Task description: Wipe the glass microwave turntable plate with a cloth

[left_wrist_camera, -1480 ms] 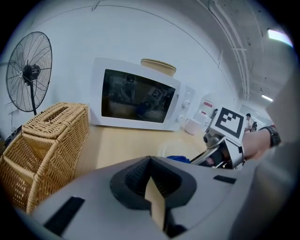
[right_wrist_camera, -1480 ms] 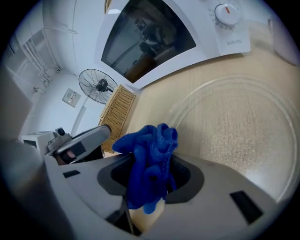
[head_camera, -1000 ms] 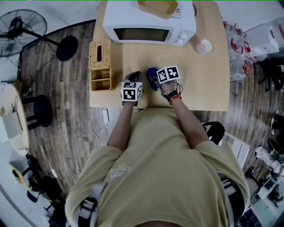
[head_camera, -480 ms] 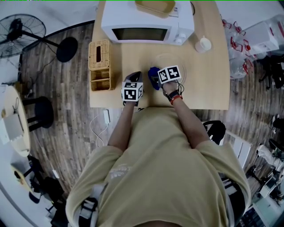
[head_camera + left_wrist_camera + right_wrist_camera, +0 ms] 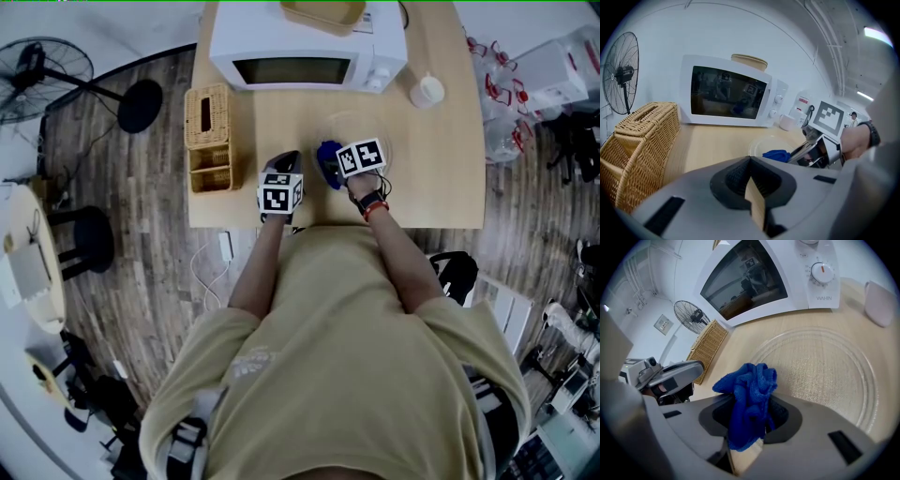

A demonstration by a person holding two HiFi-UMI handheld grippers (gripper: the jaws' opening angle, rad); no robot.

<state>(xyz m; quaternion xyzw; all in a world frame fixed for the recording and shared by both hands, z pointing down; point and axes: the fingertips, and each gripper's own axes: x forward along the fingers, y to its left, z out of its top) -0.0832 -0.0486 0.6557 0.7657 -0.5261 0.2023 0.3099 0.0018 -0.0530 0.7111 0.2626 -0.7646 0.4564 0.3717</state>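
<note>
The clear glass turntable plate (image 5: 825, 376) lies flat on the wooden table (image 5: 441, 178) in front of the microwave; it also shows faintly as the plate (image 5: 361, 131) and the plate (image 5: 761, 145). A crumpled blue cloth (image 5: 747, 404) is pinched in my right gripper (image 5: 750, 437), which is shut on it at the plate's near left edge. From above the cloth (image 5: 328, 161) bulges left of the right gripper (image 5: 339, 169). My left gripper (image 5: 754, 206) is shut with nothing in it, left of the plate, seen from above as the left gripper (image 5: 281, 183).
A white microwave (image 5: 300, 47) stands at the table's back, door shut, with a tan tray (image 5: 323, 14) on top. A wicker box (image 5: 211, 141) sits at the left, a white cup (image 5: 427, 91) at the back right. A floor fan (image 5: 47, 70) stands beyond the table.
The right gripper with the blue cloth has shifted slightly right and forward over the plate's edge. The left gripper has stayed put.
</note>
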